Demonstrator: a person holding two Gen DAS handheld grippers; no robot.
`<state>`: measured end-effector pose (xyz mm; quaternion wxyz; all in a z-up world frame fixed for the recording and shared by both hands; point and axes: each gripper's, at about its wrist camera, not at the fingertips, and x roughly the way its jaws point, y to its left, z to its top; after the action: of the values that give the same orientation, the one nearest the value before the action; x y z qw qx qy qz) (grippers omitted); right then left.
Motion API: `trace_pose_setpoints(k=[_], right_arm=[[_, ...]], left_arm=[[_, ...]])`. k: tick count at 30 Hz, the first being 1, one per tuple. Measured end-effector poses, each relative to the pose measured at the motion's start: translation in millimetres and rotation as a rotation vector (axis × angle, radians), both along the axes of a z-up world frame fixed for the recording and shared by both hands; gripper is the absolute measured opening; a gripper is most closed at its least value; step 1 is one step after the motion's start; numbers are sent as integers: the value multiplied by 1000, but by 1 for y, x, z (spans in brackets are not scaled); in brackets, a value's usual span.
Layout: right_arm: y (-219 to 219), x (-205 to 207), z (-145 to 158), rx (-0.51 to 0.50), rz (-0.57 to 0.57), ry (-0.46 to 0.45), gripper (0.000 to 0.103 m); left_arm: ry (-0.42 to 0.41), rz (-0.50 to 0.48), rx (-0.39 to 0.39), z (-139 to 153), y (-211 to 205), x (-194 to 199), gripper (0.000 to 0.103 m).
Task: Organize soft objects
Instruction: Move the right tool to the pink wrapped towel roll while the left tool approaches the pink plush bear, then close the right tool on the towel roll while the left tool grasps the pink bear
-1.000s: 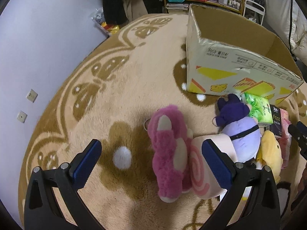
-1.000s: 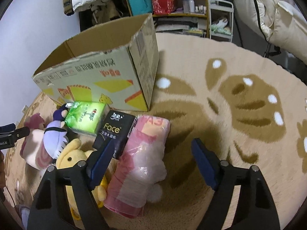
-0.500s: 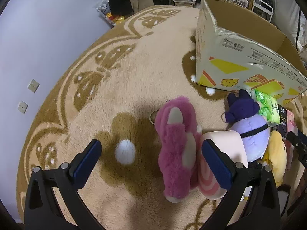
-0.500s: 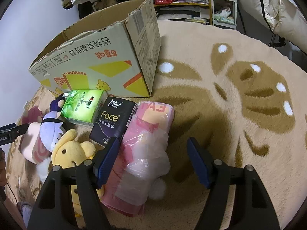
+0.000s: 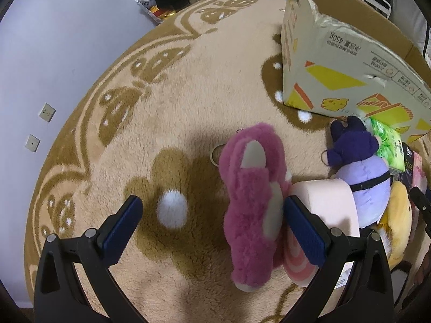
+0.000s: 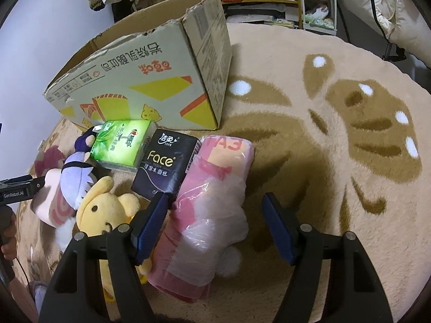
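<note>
My left gripper [image 5: 212,210] is open and points down at a pink plush bear [image 5: 253,204] that lies between its fingers, close to the right pad. Beside the bear lie a pink swirl cushion [image 5: 326,202], a purple plush [image 5: 361,177] and a yellow plush [image 6: 105,210]. My right gripper [image 6: 215,204] is open over a pink plastic-wrapped roll [image 6: 212,202]; the left pad is near its edge and the right pad stands apart. A green tissue pack [image 6: 121,142] and a black tissue pack [image 6: 164,167] lie in front of an open cardboard box [image 6: 150,80].
Everything rests on a round beige carpet [image 5: 188,86] with brown patterns. A wall with two sockets [image 5: 47,111] bounds the left. Shelves and a white trolley [image 6: 317,2] stand behind the box. A person's hand [image 6: 8,231] shows at the left edge.
The left gripper has sunk toward the pink bear, which now lies between its fingers. The right gripper's jaws have narrowed a little and sit closer over the pink roll.
</note>
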<state>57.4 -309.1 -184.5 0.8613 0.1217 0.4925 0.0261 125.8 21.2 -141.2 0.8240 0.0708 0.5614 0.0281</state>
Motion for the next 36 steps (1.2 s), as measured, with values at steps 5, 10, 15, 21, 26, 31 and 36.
trace_pose_setpoints(k=[5, 10, 15, 21, 26, 31, 36], right_arm=[[3, 0, -1, 9, 8, 11, 76], [12, -1, -1, -25, 33, 17, 69], [14, 0, -6, -31, 34, 40, 67], [16, 0, -8, -41, 34, 41, 63], [13, 2, -7, -27, 22, 41, 51], [8, 1, -1, -18, 15, 25, 41], [11, 0, 5, -47, 18, 13, 31]], left_arm=[[9, -1, 1, -1, 1, 0, 103], [7, -8, 20, -2, -1, 0, 103], [21, 1, 1, -5, 0, 1, 101], [37, -12, -18, -9, -5, 2, 88], [49, -21, -62, -10, -7, 2, 63], [51, -61, -122, -9, -13, -1, 38], [30, -97, -117, -3, -22, -7, 37]])
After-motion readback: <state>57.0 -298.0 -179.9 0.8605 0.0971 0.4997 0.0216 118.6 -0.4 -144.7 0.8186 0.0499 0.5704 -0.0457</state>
